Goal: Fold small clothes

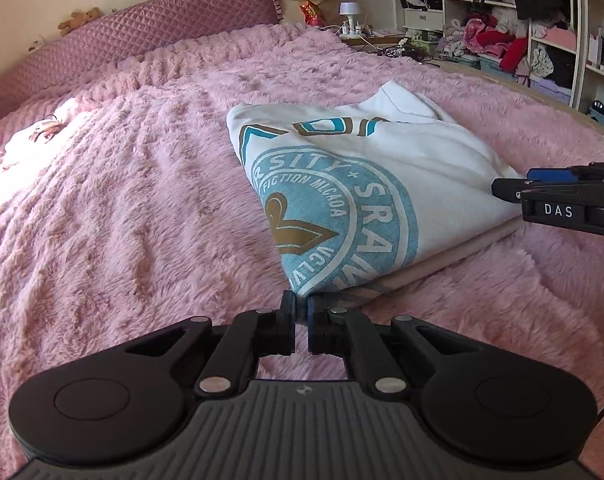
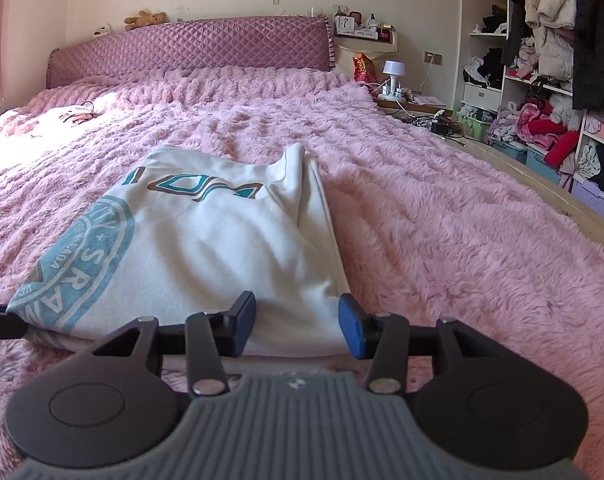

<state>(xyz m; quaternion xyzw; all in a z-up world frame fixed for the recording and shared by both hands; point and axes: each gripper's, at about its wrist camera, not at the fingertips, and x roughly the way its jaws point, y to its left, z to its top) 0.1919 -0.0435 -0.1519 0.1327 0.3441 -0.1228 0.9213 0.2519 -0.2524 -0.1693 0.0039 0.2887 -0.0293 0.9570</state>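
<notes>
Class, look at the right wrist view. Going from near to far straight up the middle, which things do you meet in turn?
Open right gripper → folded white sweatshirt with blue round print → fluffy pink bed blanket → quilted purple headboard.

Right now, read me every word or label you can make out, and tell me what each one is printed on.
"DAS": white label on the right gripper.
"SITY + SRA": blue round print on the white folded shirt, cut off at both ends by the folds.
"FICTION MLCAOA": inner ring of that print; spelling uncertain.
Large teal and brown letters above it: folded, unreadable.
Red snack bag: too blurred.
</notes>
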